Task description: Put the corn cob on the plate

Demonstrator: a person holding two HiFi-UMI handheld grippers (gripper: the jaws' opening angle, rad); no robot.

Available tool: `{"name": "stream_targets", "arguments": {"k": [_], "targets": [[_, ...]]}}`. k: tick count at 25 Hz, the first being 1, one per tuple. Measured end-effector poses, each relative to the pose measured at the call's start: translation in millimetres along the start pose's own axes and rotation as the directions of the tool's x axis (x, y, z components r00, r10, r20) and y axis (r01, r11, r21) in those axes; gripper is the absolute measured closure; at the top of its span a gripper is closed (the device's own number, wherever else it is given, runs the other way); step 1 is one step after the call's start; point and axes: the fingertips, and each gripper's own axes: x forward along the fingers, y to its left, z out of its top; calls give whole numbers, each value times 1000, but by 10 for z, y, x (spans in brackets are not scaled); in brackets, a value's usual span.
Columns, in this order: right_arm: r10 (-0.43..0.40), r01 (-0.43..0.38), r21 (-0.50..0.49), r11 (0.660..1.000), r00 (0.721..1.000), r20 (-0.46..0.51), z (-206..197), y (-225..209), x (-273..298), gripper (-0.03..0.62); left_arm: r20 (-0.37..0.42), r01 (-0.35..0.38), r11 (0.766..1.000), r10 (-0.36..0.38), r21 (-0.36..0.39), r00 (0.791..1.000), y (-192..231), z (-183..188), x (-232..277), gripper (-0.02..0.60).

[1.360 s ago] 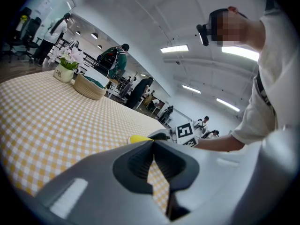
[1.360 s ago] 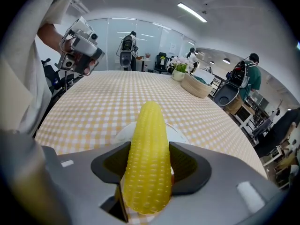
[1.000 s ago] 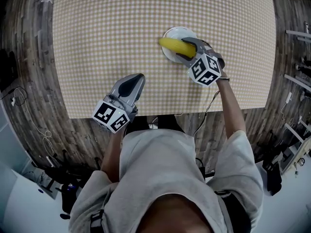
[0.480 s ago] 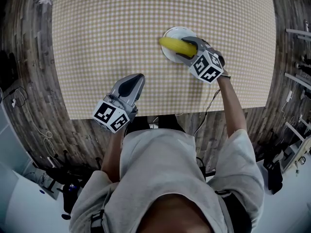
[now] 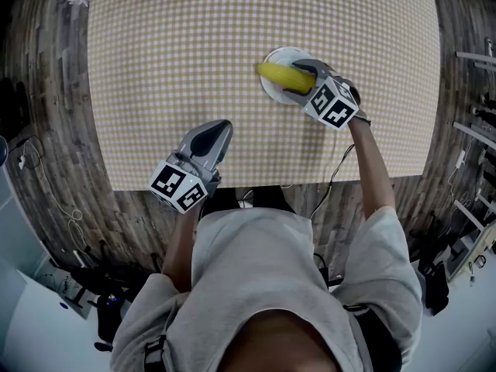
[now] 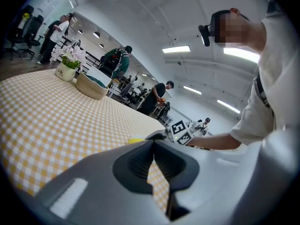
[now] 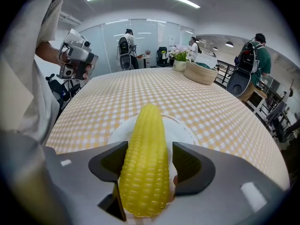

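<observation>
Open office space with strip lights and a few people standing around in the back, and the desk (image 5: 155, 68) has a tan-and-white checked cloth over it, sitting on a wood plank floor (image 5: 46, 91). The white plate (image 5: 271, 94) is the thing to go by here. The corn cob (image 5: 280, 75) is lying across the plate, with its pointed end aimed away from the right hand-held gripper (image 7: 150, 150).

That gripper is tilted down over the plate with the cob's thick end between its jaws. The jaws have just been opening, so it's let go: you can see a sliver of plate between the cob and the right-side pad (image 7: 190, 165), so nothing is squeezing it.

The left hand-held gripper (image 5: 219, 127) is well apart from the plate, back toward the person's edge of the desk. Its jaws are clenched tip to tip with nothing in them.

Way past the plate, at the far end of the desk, there's a woven basket (image 7: 202, 73) with a little pot of flowers (image 7: 179, 62) just beside it.
</observation>
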Motion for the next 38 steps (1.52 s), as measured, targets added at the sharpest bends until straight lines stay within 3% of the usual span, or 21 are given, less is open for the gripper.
{"name": "stream_targets", "arguments": {"k": [2,10,16,23,27,30,33,38], "targets": [[18,-18,9,1000,1000,6,16,13,14,246,1,-1,1000,1,0,1000,10,12,-7,574],[-4,1,31,1000,997,83,144,-7,-79,163,1,4,1000,-4,1,1000,-18,0,2,574],[-45,40,45,998,992,119,190,-30,-178,173,0,12,1000,-12,8,1000,-57,-12,12,574],[-126,117,55,992,974,189,347,-86,-429,276,0,11,1000,-11,12,1000,-98,-13,-28,574],[-171,159,68,985,960,221,424,-109,-544,370,5,16,1000,-16,15,1000,-152,-12,-44,574],[-229,218,72,973,946,231,443,-146,-636,457,12,19,999,-19,26,1000,-219,12,-68,574],[-289,279,77,957,930,229,434,-161,-693,592,18,17,999,-18,33,1000,-244,-3,-116,574],[-309,302,65,951,928,207,369,-90,-700,594,22,18,999,-19,38,1000,-312,-43,-160,574]]}}
